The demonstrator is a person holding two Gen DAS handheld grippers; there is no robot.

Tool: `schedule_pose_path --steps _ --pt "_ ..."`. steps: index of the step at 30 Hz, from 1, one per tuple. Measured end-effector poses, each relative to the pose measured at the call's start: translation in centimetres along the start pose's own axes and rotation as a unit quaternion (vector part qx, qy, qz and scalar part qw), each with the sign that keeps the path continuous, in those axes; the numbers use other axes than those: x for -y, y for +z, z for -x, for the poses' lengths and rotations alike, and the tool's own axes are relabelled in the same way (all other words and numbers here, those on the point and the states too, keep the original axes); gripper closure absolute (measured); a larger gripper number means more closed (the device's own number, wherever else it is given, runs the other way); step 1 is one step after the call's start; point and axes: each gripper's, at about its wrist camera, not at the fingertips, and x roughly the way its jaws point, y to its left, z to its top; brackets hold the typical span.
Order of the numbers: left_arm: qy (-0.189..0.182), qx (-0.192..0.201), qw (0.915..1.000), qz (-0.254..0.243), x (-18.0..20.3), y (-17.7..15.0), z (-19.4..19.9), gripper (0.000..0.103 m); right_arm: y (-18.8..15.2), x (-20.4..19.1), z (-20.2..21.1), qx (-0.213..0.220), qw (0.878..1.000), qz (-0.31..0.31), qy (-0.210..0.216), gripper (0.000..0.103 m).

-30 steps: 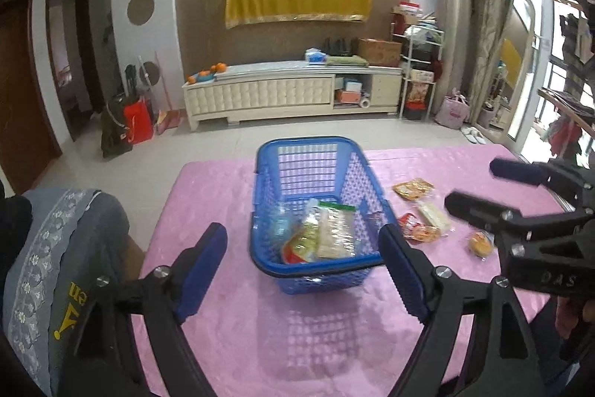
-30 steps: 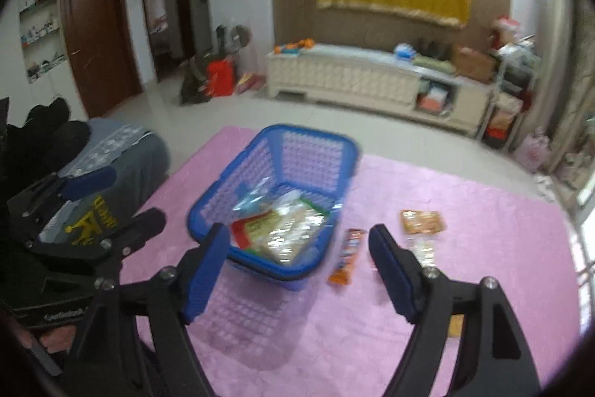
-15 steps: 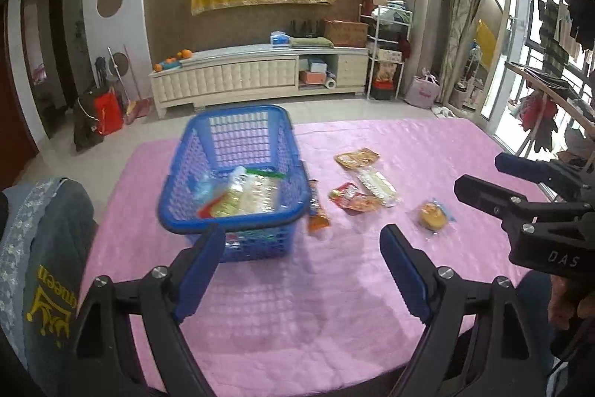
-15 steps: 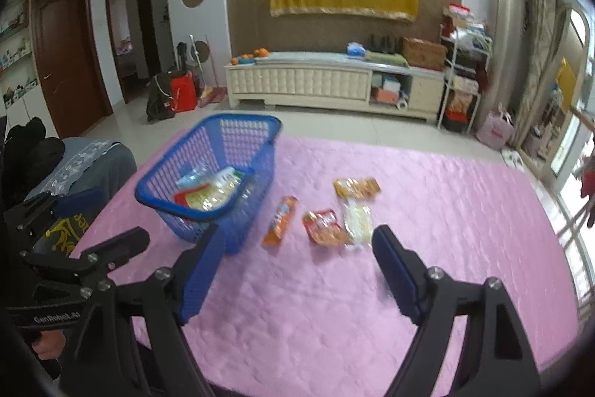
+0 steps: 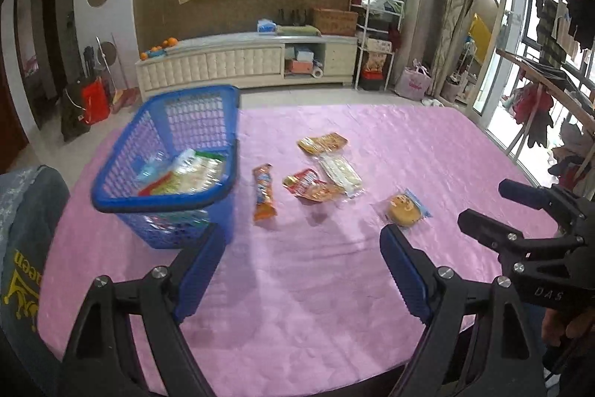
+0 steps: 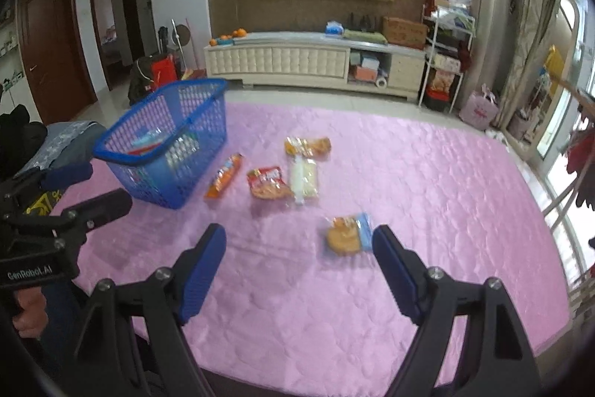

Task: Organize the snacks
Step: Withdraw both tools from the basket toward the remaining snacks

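Pink quilted tablecloth (image 6: 409, 173) carrying blue plastic mesh basket (image 5: 208, 92), partly filled, w/ 5 snack packets lying loose beside it. Both grippers, left (image 5: 302, 272) & right (image 6: 299, 270), hovering spread wide, gripping nothing. Prob. lining up nearest round cake packet (image 6: 347, 235): needing descent & squeeze.

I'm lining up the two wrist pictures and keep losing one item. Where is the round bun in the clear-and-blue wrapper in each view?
Left wrist view: the wrapped bun lies right of centre on the pink tablecloth, just beyond the right finger's tip.
Right wrist view: the wrapped bun lies near the centre, between the open fingers, closer to the right one.
Shared landmark: the blue basket, far left of the bun in both.
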Motion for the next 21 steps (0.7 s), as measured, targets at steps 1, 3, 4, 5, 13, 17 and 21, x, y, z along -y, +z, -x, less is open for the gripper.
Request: schedule_pose_path --steps 1,3,4,5,13,17,21 --pt "-0.001 -0.006 1.0000 0.000 0.2 -0.1 -0.5 0.019 -0.2 0.4 -0.3 -0.003 1.000 -0.003 -0.001 0.019" --pt "-0.003 -0.021 0.9998 -0.005 0.9 -0.2 -1.7 0.019 -0.5 1.3 -0.9 -0.010 1.000 -0.012 -0.002 0.019" --pt "-0.004 -0.025 0.9996 -0.009 1.2 -0.2 -2.2 0.019 -0.6 1.8 -1.2 -0.013 1.000 -0.017 -0.002 0.019" --pt "-0.004 -0.028 0.9995 -0.012 1.5 -0.2 -2.6 0.019 -0.7 2.2 -1.4 -0.015 1.000 -0.020 -0.001 0.019" --pt "-0.017 -0.053 0.9981 -0.027 3.5 1.0 -6.3 0.019 -1.3 4.9 -3.4 -0.034 0.999 -0.034 -0.006 0.019" --pt "-0.021 -0.060 0.9968 -0.048 4.7 1.7 -8.2 0.019 -1.7 6.8 -4.4 -0.041 0.998 -0.042 -0.018 0.019" --pt "-0.029 -0.079 0.9951 -0.053 6.1 2.3 -10.5 0.019 -1.9 8.9 -5.5 -0.048 0.997 -0.063 -0.025 0.019"
